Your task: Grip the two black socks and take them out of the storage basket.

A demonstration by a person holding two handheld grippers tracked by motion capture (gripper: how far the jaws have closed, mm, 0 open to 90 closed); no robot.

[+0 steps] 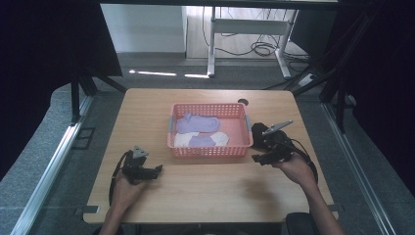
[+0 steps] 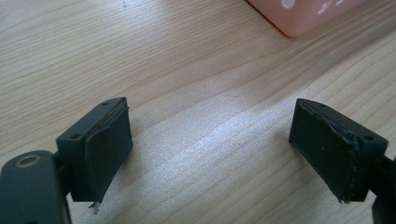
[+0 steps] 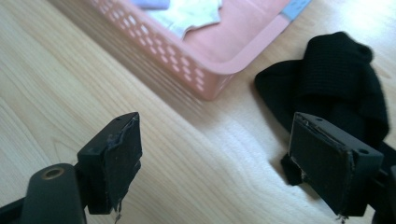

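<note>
On the wooden table (image 1: 205, 186) we see a pink basket (image 1: 210, 151) with perforated walls, standing in the middle. Inside it lie a purple sock (image 1: 198, 123) and some white and purple pieces (image 1: 201, 140), close together. Behind the table there is a grey floor and a white desk frame (image 1: 244, 29) with cables. In the right gripper view, the near corner of the basket (image 3: 205, 88) stands just beside the black sock (image 3: 336, 79), on its left, and nothing lies between the jaws and the sock.

Both forearms come in from the bottom of the high view. The left gripper (image 1: 155, 170) rests low on the table, left of the basket, and its jaws stand wide over bare wood (image 2: 210, 140). The right gripper (image 1: 256, 158) is at the right front corner of the basket; its jaws are wide open and hold nothing, and the right jaw is just in front of the sock.

The black sock (image 1: 259, 131) lies on the table, just right of the basket. It is dark, ribbed and crumpled in a loose heap.
</note>
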